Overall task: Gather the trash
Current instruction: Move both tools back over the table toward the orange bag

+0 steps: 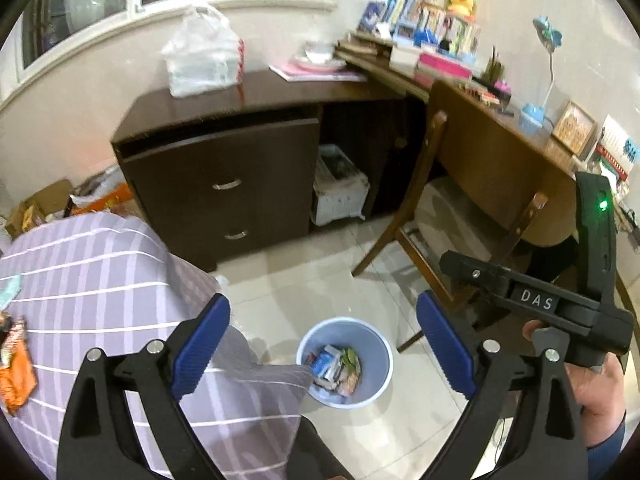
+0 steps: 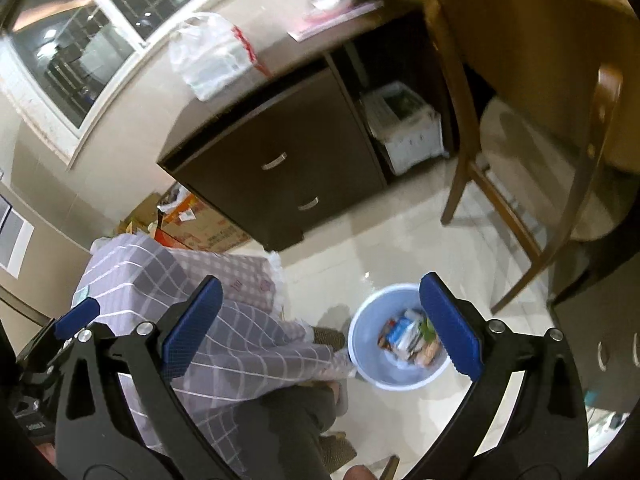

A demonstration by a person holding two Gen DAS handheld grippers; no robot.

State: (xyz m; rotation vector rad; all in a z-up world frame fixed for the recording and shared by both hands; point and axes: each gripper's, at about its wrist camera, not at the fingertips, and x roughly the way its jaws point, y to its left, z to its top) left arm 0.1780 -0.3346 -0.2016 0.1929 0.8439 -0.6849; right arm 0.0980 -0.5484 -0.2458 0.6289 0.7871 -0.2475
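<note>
The bin [image 1: 345,362] stood on the pale floor [image 1: 320,280], just beside the hanging edge of the checked cloth [image 1: 100,280]. Wrappers [image 1: 336,368] lay inside the bin, well below its rim. Both tongs were above the bin, jaws wide, w/ nothing between them: left gripper [image 1: 323,344], right gripper [image 2: 320,326].

Open floor lay between the bin and the dark cabinet [image 1: 224,184]. On the other side of the bin a chair [image 1: 420,208] stood near, its legs on the tiles, so room there was narrower. Under the desk beyond the bin, a white box [image 1: 340,188] filled the gap next to the cabinet.

Only the left view showed the right hand [image 1: 596,384] holding the other tool, an orange packet [image 1: 16,368] on the cloth far from the bin, and books [image 1: 424,24] w/ a lamp [image 1: 536,112] on the desk. Only the right view showed cardboard boxes [image 2: 208,228] clearly behind the cloth, and the person's dark trousers [image 2: 296,420] near the bin. A plastic bag [image 2: 212,56] sat on the cabinet top.
</note>
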